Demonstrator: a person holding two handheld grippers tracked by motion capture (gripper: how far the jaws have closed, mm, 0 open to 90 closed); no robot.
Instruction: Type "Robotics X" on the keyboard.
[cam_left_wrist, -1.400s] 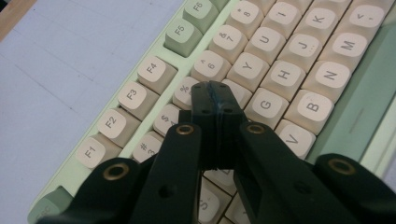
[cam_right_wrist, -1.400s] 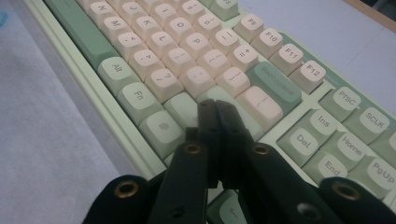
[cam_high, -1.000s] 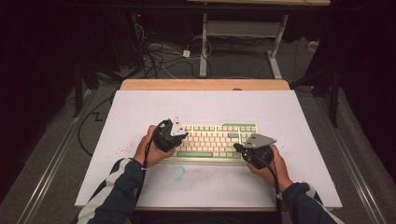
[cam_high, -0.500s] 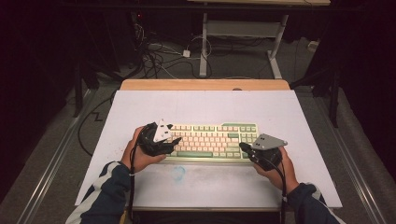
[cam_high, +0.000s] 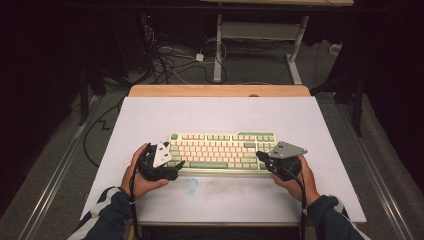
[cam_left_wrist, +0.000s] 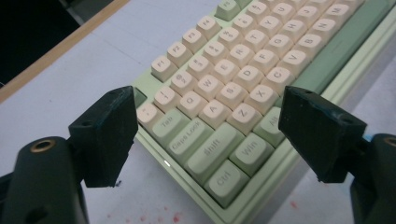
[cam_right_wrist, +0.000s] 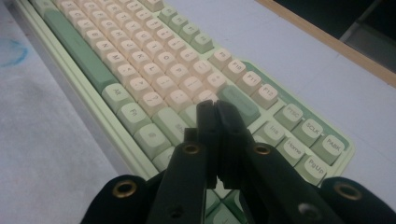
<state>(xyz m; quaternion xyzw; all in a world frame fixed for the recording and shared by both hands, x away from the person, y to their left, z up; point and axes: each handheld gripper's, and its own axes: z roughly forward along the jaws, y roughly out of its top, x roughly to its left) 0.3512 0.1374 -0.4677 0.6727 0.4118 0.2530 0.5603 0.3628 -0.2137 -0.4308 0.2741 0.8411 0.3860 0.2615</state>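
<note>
The keyboard has a pale green case, cream letter keys and darker sage-green modifier keys and space bar. The counter is white, with a faint blue smudge in the lower middle of the frame and a tan wooden strip along its far edge. Both grippers, left and right, are black, each topped by a grey plate. The sleeves are dark blue with white stripes.

The left gripper sits near the table's front-left edge, its jaws just opened wide with nothing pressed between them. The right gripper, toward the front-right edge, has its jaws pressed together, both forearms entering from the front edge.
</note>
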